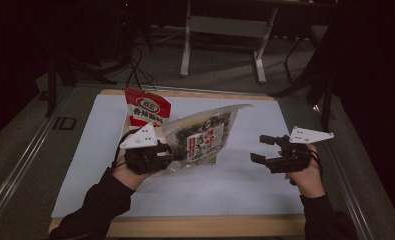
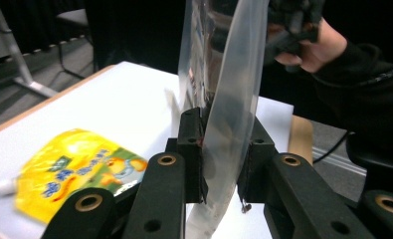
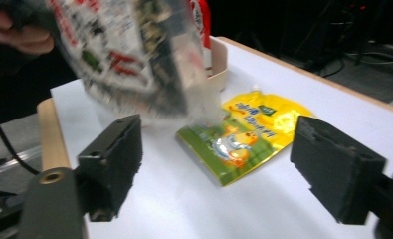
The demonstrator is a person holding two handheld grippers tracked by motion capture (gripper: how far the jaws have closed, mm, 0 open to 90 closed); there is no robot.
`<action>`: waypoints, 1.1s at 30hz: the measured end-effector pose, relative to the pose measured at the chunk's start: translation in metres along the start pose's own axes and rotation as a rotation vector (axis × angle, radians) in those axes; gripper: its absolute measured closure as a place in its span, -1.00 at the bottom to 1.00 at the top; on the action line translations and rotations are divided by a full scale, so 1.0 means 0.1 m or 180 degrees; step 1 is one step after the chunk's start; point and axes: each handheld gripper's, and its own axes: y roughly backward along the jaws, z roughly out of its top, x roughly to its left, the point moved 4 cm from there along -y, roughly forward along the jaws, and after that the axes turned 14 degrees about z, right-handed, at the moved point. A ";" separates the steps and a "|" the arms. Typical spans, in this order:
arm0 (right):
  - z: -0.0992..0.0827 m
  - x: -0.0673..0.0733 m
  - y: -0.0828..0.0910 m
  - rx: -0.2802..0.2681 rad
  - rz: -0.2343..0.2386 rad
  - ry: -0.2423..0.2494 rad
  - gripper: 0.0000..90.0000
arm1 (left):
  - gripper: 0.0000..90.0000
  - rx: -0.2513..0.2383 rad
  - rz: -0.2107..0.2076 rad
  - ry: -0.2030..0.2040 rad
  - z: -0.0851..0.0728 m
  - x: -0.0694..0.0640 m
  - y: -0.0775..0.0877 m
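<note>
Gripping a clear printed bag (image 1: 205, 137), left tool (image 1: 171, 155) holds it raised off the bench (image 1: 245, 185); right tool (image 1: 259, 149) sits apart to the bag's right, jaws parted, nothing between them.

Left gripper view: both pads (image 2: 191, 149) pinch the bag's edge (image 2: 224, 114); yellow pouch (image 2: 69, 169) lies lower left.

Right gripper view: jaws stand wide; pouch (image 3: 244, 137) lies ahead between them, bag (image 3: 129, 55) hangs upper left.

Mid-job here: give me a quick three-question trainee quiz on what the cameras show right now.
1. True or false: the left gripper is shut on the clear plastic snack bag with dark contents.
2. What lies flat on the white table? A) a blue cup B) a yellow-and-green spouted pouch C) a metal spoon
3. Fill in: the right gripper's jaws stand ____, nothing between them.

Key: 1 true; 2 B; 3 open.
</note>
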 end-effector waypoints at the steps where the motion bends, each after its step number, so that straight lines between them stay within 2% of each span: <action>1: -0.02 0.00 -0.01 -0.0019 0.0022 -0.0022 -0.59 | 0.73 -0.0037 -0.0006 0.0081 0.01 0.07 0.04; 3: -0.09 -0.02 -0.03 -0.0084 0.0046 -0.0080 -0.58 | 0.73 -0.0038 0.0056 0.0053 0.02 0.10 0.08; 8: -0.19 -0.06 -0.08 -0.0041 0.0053 -0.0149 -0.57 | 0.73 -0.0053 0.0160 0.0056 0.00 0.18 0.15; 10: -0.23 -0.06 -0.09 0.0016 0.0070 -0.0145 -0.60 | 0.73 -0.0054 0.0193 0.0099 -0.02 0.24 0.18; 11: -0.24 -0.06 -0.10 0.0030 0.0073 -0.0165 -0.60 | 0.73 -0.0061 0.0249 0.0109 -0.03 0.27 0.20; 13: -0.26 -0.07 -0.09 0.0033 0.0069 -0.0171 -0.61 | 0.73 -0.0068 0.0317 0.0145 -0.04 0.34 0.26; 19: -0.27 -0.10 -0.03 -0.0149 0.0107 -0.0162 -0.66 | 0.73 -0.0138 0.0620 0.0226 -0.10 0.62 0.47; 22: -0.27 -0.12 -0.01 -0.0202 0.0121 -0.0147 -0.66 | 0.73 -0.0114 0.0760 0.0276 -0.17 0.78 0.55; 25: -0.28 -0.12 -0.01 -0.0184 0.0105 -0.0170 -0.66 | 0.73 -0.0059 0.0875 0.0346 -0.26 0.91 0.60; 30: -0.31 -0.14 -0.03 -0.0156 0.0115 -0.0206 -0.66 | 0.73 0.0060 0.0949 0.0434 -0.44 1.06 0.61; 33: -0.33 -0.15 -0.04 -0.0153 0.0118 -0.0221 -0.66 | 0.73 0.0133 0.0942 0.0474 -0.53 1.12 0.59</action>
